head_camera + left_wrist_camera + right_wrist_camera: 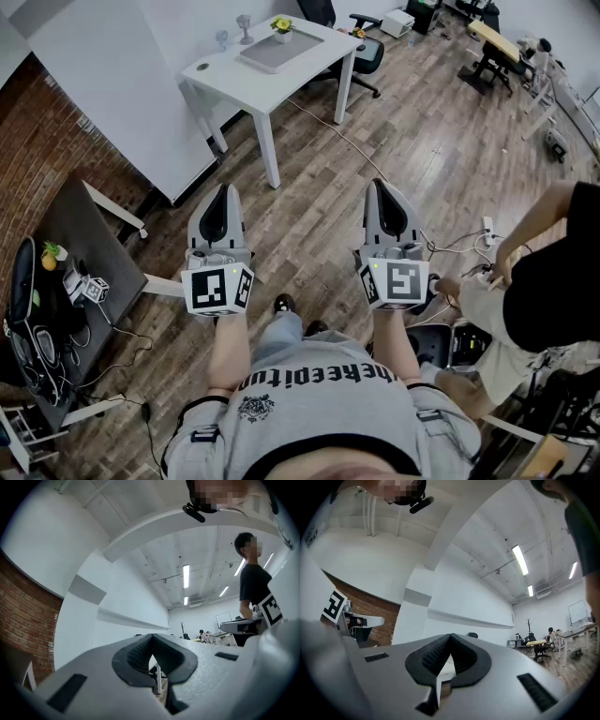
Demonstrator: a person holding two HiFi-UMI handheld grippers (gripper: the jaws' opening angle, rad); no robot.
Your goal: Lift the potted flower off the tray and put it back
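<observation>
A small potted flower (281, 26), with yellow blooms over green leaves in a pale pot, stands at the far edge of a flat grey tray (272, 54). The tray lies on a white table (225, 80) at the far side of a room with a wooden floor (422, 141).

Near the viewer and well apart from the table, a person holds the left tongs (222, 190) and the right tongs (381, 185) out over the floor. Each pair is closed tip to tip with nothing between. Each carries a cube with black-and-white square markers.

Lettering across the holder's grey shirt appears upside down and cannot be read with certainty. Two small objects on the table left of the tray are too small to identify. At the right, a second person (553, 281) in a black top is cut off by the picture's edge.
</observation>
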